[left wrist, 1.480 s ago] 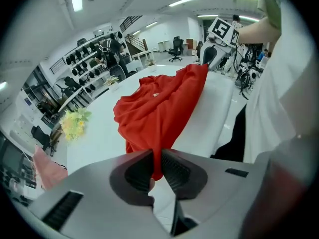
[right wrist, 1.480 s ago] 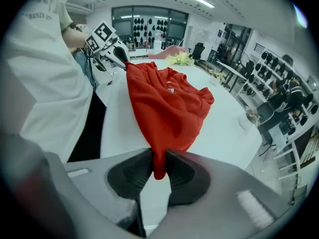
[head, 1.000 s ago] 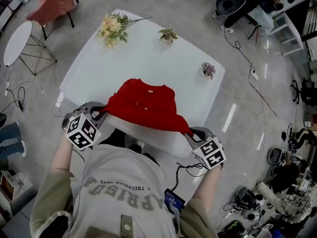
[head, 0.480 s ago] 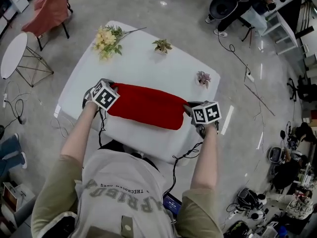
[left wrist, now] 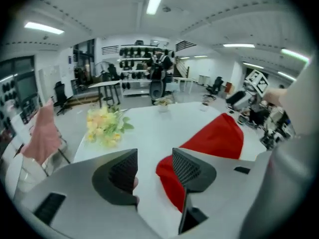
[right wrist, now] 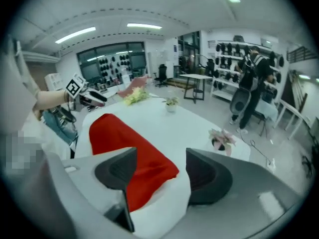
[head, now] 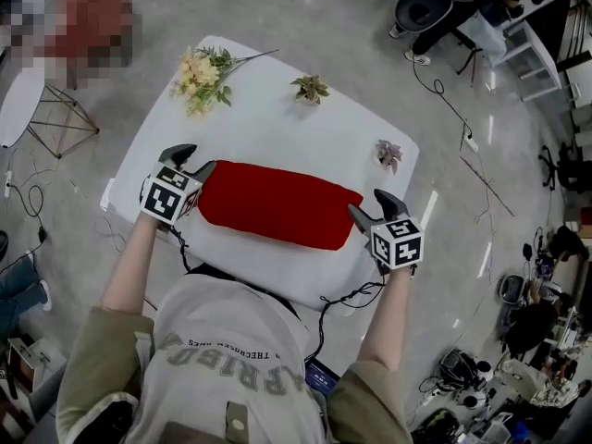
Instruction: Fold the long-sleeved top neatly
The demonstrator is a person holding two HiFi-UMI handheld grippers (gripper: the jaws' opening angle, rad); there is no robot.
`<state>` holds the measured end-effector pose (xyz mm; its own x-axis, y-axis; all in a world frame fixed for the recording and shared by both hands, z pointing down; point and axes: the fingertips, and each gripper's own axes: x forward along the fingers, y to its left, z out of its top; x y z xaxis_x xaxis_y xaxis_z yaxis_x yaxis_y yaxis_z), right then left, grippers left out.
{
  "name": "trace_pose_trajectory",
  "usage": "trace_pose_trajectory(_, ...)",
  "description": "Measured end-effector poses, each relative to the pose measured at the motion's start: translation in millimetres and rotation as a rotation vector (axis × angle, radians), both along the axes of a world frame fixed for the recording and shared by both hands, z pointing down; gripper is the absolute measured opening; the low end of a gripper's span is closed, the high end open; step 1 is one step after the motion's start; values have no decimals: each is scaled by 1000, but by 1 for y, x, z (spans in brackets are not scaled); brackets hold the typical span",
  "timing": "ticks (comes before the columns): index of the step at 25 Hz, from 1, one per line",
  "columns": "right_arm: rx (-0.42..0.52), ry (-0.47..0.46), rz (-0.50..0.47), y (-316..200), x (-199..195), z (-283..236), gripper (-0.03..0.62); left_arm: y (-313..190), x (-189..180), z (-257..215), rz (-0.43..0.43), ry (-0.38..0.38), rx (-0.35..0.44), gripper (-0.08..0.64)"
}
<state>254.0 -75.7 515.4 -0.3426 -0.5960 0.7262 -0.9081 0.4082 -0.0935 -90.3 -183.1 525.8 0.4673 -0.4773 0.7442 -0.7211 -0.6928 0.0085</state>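
The red fabric long-sleeved top (head: 277, 204) lay folded into a long, flat band across the near half of the white, round-cornered bench (head: 277, 109), its length running from about 9 o'clock to 4 o'clock in the head view. The left gripper (head: 192, 158) sat at the band's 9 o'clock end. Its dark fingers (left wrist: 119, 173) had just been opening and stood moderately apart. The cloth's end lay on the bench beside the inner face of the 3 o'clock finger, and neither pad pressed on it. The right gripper (head: 370, 203) sat at the 4 o'clock end. Its fingers (right wrist: 209, 178) had likewise just been opening and stood wide, with the cloth's corner lying loose in the gap between them, nearer the 9 o'clock finger. Farther out on the bench, a bunch of pale yellow flowers (head: 202, 67) lay at the 11 o'clock corner. A small green potted plant (head: 311, 88) stood near 12 o'clock, and a small pink-leaved potted plant (head: 388, 154) stood toward 2 o'clock, well apart from the top.
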Motion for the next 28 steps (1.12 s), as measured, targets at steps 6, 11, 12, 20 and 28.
trace_pose_trajectory(6,-277,164,-495,63,-74,59,453,99,50,47,665,-321,9,381)
trace_pose_trajectory(11,-421,286,-569,68,-60,103,456,94,43,83,690,-341,-125,408)
trace_pose_trajectory(12,-430,282,-571,66,-58,107,456,91,42,87,669,-317,-169,413)
trace_pose_trajectory(20,-414,205,-559,57,-54,112,454,81,37,95,573,-194,-323,422)
trace_pose_trajectory(28,95,35,-334,53,-63,-4,454,72,33,0,299,121,-81,420)
